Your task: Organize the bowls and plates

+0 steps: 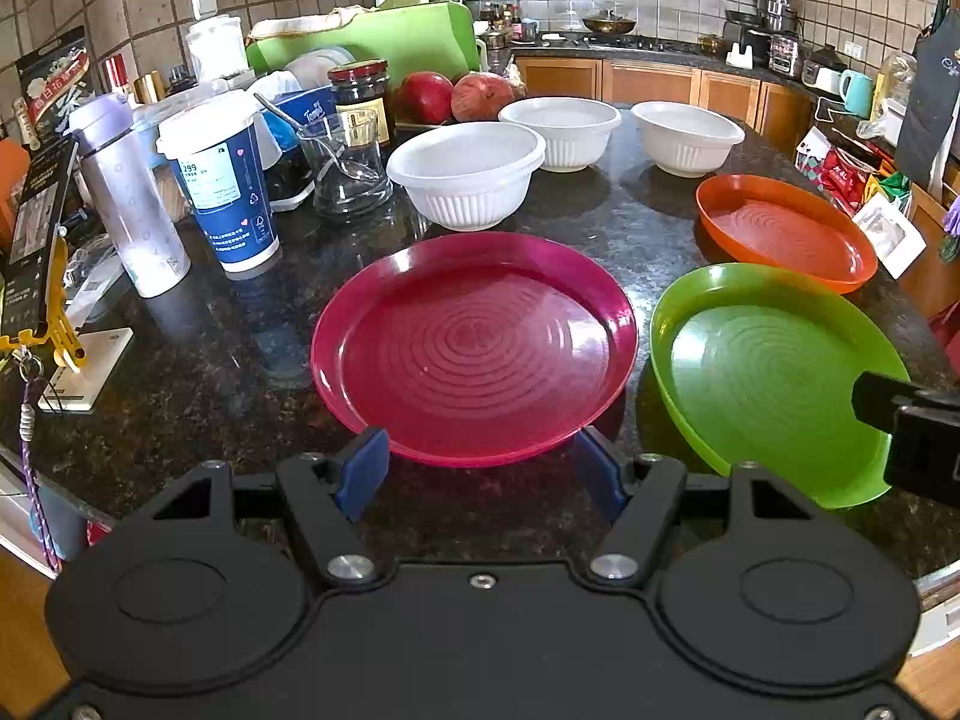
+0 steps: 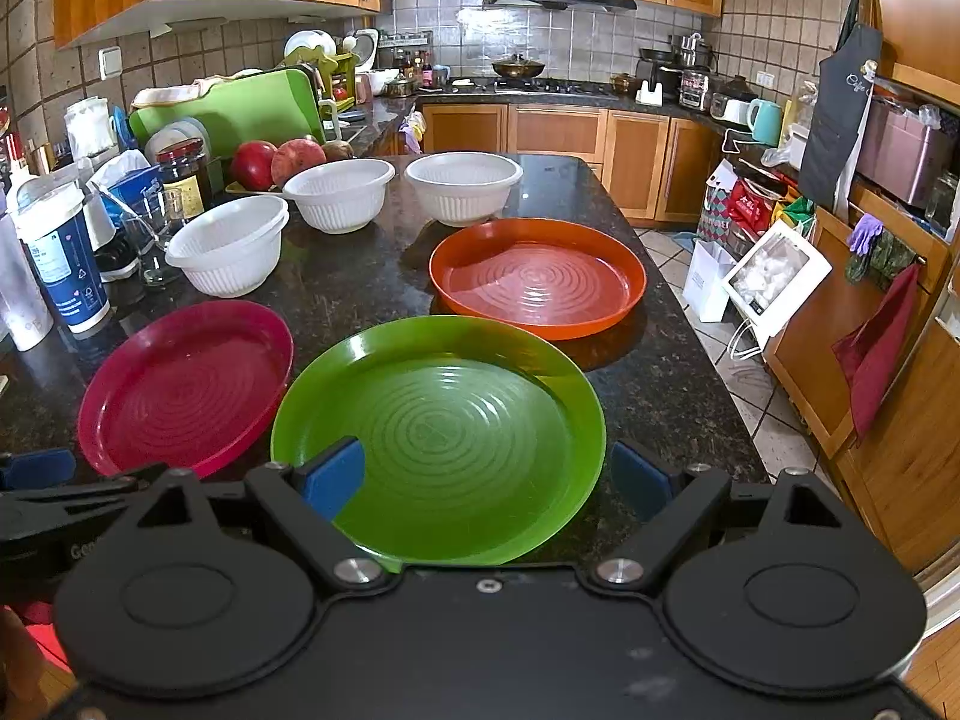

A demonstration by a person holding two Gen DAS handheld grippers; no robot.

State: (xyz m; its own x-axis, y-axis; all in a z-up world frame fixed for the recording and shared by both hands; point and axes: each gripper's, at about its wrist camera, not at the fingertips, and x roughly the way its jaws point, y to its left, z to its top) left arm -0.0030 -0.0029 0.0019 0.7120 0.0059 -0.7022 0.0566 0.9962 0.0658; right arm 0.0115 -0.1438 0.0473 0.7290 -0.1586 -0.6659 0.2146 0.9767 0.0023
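Three plates lie flat on the dark stone counter: a red plate at the left, a green plate just beside it to the right, and an orange plate behind the green one. Three white bowls stand upright in a row beyond them. The left gripper hangs wide open at the red plate's near rim, the right gripper wide open at the green plate's, its left finger over the plate; cups and jars crowd the counter's left side.

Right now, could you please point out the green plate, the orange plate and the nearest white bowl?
green plate (image 2: 444,438): right wrist view, ringed centre.
orange plate (image 2: 537,282): right wrist view, ringed centre.
nearest white bowl (image 1: 465,165): left wrist view, inside the bowl.
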